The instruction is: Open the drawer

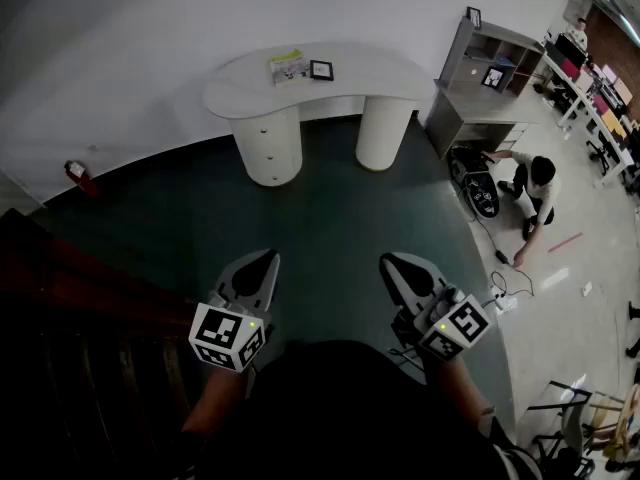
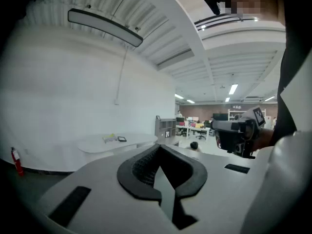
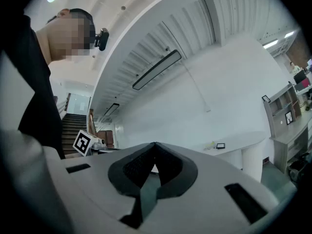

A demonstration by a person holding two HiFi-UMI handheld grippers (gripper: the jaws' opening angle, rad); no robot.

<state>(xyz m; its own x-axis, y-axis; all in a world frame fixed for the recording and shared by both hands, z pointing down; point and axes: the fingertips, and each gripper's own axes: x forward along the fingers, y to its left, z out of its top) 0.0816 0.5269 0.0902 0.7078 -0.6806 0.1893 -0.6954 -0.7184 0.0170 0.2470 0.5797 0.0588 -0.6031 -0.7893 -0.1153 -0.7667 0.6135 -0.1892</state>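
- The left claw (image 2: 158, 149) is closed tip to tip and holds nothing. The right claw (image 3: 155, 145) is likewise closed and empty.
- Only the head view shows both claws side by side above the dark green floor (image 1: 330, 218).
- Only the right gripper view shows a staircase (image 3: 73, 126).
- The drawer (image 1: 266, 140) sits in the left pedestal of the white bench (image 1: 360, 73), well apart from both claws and ahead of them.
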